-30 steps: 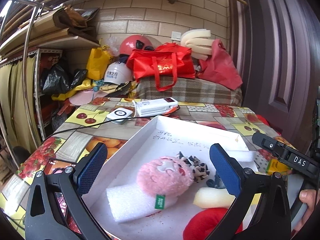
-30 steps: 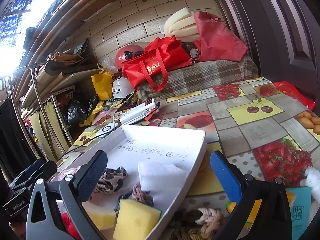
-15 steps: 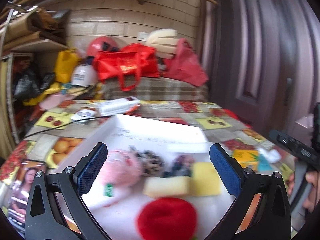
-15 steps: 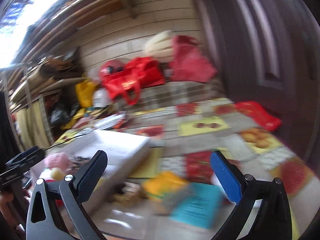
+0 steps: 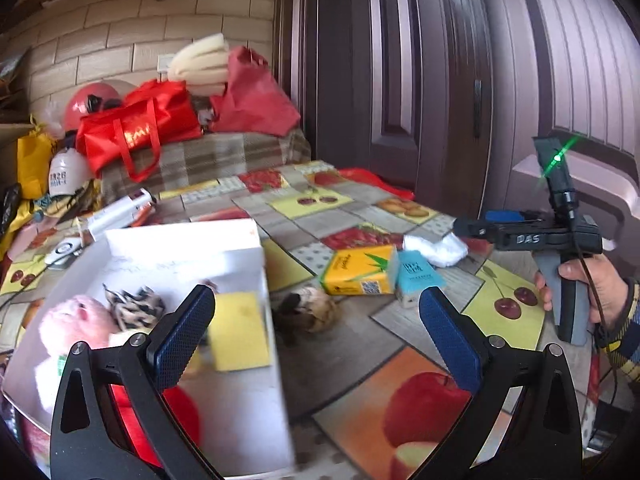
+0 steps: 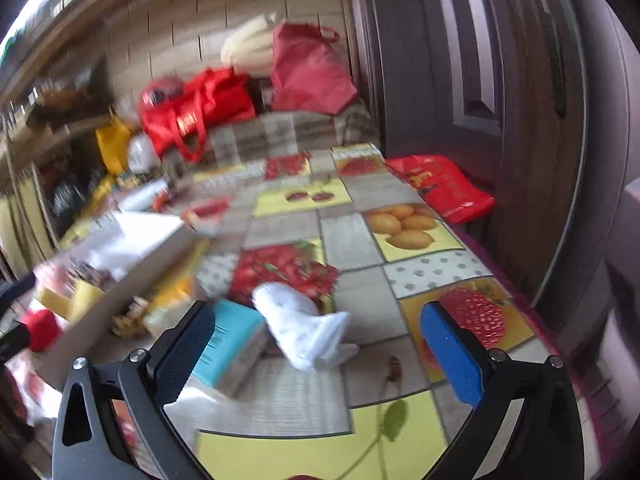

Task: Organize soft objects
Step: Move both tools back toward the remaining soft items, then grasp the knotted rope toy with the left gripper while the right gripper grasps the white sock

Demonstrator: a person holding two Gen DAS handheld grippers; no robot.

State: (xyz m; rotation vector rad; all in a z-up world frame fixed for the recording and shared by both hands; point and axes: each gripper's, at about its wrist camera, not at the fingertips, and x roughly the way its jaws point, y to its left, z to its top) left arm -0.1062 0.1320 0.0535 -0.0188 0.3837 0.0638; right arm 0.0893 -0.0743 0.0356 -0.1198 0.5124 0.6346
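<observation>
A white tray [image 5: 240, 420] at the left holds a pink plush [image 5: 76, 320], a spotted cloth [image 5: 136, 304], a yellow sponge [image 5: 236, 332] and a red plush [image 5: 180, 416]. A brown rope ball [image 5: 312, 314] lies on the table just right of the tray. A white soft piece [image 6: 308, 328] lies ahead of my right gripper [image 6: 318, 348], which is open and empty. My left gripper [image 5: 316, 336] is open and empty over the tray's right edge. In the left wrist view the right gripper [image 5: 472, 226] points at the white piece [image 5: 436, 246].
A yellow tissue pack [image 5: 360, 272] and a teal pack [image 5: 416, 276] lie between the rope ball and the white piece. A red bag [image 6: 440, 188] lies at the table's far right by the door. Bags and helmets crowd the back.
Both grippers have swung to the right. The left view now shows the tray's right edge and the table beyond; the right view has left the tray and faces the white piece.
</observation>
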